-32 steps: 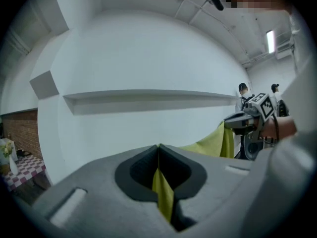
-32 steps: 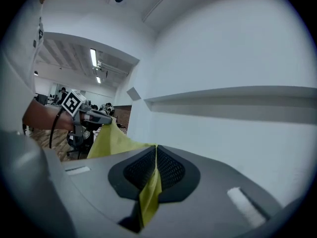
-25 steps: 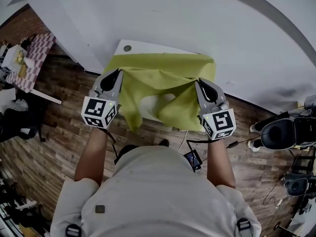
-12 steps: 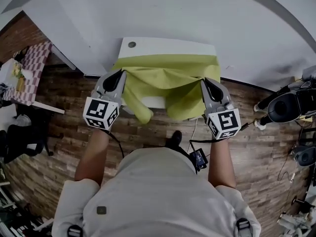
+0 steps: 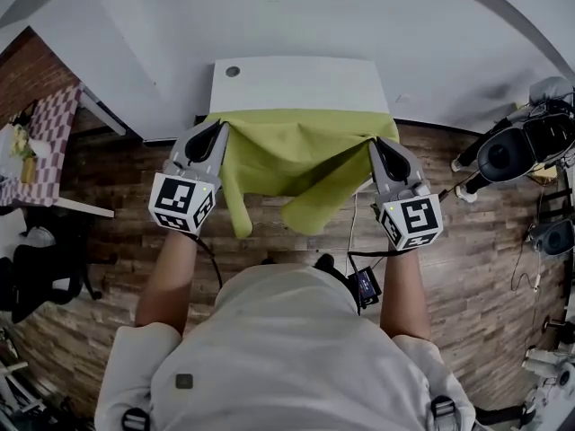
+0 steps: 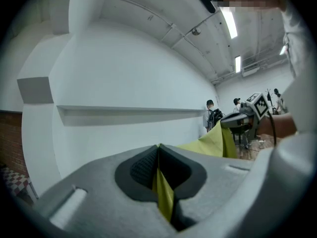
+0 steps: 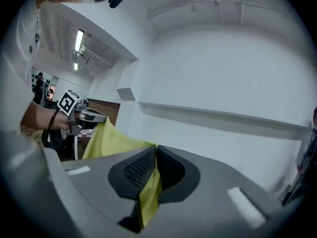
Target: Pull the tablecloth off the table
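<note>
In the head view a green tablecloth (image 5: 292, 151) hangs stretched between my two grippers, in front of the white table (image 5: 301, 83), whose top shows bare. Only the cloth's far edge lies along the table's near edge. My left gripper (image 5: 219, 130) is shut on the cloth's left corner, and my right gripper (image 5: 376, 143) on its right corner. Loose folds droop toward the floor between them. The left gripper view shows a green strip of tablecloth (image 6: 164, 198) pinched between the shut pads. The right gripper view shows the same for the tablecloth (image 7: 149, 192) there.
Wooden floor (image 5: 296, 241) lies under the cloth. A white wall rises behind the table. A table with a checked cloth (image 5: 49, 128) and a dark chair (image 5: 36, 272) stand at the left. Black equipment (image 5: 512, 151) stands at the right. A cable and small device (image 5: 363, 285) hang near my waist.
Both grippers have drawn back from the table with the cloth in them. The cloth has slid off the tabletop, which now shows white and bare.
</note>
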The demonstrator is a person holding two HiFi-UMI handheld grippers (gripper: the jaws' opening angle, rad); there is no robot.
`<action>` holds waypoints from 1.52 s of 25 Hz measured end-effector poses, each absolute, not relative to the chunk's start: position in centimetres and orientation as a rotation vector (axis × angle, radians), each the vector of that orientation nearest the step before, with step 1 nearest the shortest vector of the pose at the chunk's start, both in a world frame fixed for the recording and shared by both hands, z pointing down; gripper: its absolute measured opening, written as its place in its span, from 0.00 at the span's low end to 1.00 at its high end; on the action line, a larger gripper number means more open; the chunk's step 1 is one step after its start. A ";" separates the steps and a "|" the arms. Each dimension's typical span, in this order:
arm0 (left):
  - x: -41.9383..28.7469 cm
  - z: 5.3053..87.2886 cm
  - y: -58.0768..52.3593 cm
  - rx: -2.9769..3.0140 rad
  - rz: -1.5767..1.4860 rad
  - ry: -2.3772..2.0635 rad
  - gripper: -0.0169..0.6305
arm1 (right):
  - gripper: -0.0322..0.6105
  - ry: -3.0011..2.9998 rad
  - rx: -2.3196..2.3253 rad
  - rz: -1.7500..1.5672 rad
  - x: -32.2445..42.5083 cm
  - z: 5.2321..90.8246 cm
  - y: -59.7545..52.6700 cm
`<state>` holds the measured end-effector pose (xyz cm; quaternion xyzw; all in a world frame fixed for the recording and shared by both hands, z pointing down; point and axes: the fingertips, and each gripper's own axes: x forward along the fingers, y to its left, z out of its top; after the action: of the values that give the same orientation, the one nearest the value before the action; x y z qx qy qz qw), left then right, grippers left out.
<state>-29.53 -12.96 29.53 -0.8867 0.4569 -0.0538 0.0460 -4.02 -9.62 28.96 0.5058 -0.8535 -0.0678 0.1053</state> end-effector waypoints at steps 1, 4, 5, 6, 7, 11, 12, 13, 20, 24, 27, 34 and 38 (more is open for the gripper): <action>-29.6 29.1 -12.5 -2.704 -0.153 1.396 0.03 | 0.08 -2.513 1.492 -0.216 -3.9 28.4 -9.2; -29.5 27.8 -11.1 -2.682 -0.122 1.405 0.03 | 0.08 -2.521 1.483 -0.268 -3.7 26.8 -7.9; -29.3 27.3 -10.6 -2.670 -0.112 1.408 0.03 | 0.08 -2.526 1.480 -0.285 -3.5 26.4 -7.5; -29.0 26.8 -10.1 -2.659 -0.103 1.411 0.03 | 0.08 -2.531 1.476 -0.300 -3.3 26.0 -7.0; -28.7 26.4 -9.6 -2.649 -0.094 1.415 0.03 | 0.08 -2.536 1.472 -0.314 -3.0 25.6 -6.6; -26.8 25.4 -7.3 -2.620 -0.070 1.440 0.03 | 0.08 -2.567 1.444 -0.344 -1.3 24.7 -4.7; -26.1 25.2 -6.6 -2.617 -0.067 1.443 0.03 | 0.08 -2.574 1.438 -0.346 -0.7 24.6 -4.1; -25.2 25.0 -5.8 -2.616 -0.065 1.444 0.03 | 0.08 -2.580 1.433 -0.346 0.2 24.6 -3.4; -19.7 24.7 0.2 -2.602 -0.077 1.466 0.03 | 0.08 -2.634 1.358 -0.321 4.7 24.8 0.9; -17.2 24.7 3.2 -2.595 -0.088 1.483 0.03 | 0.08 -2.662 1.331 -0.313 6.9 25.3 3.3; -16.0 24.7 4.9 -2.580 -0.100 1.500 0.03 | 0.08 -2.678 1.304 -0.307 7.9 25.7 4.7; -14.2 25.4 8.4 -2.579 -0.107 1.522 0.03 | 0.08 -2.708 1.275 -0.287 9.3 26.5 7.6; -13.8 25.7 9.1 -2.590 -0.098 1.525 0.03 | 0.08 -2.711 1.268 -0.267 9.4 27.2 8.5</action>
<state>-13.76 9.06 25.69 -0.8594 0.5059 -0.0325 0.0671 9.44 8.48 27.22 0.4209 -0.9002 -0.0886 0.0683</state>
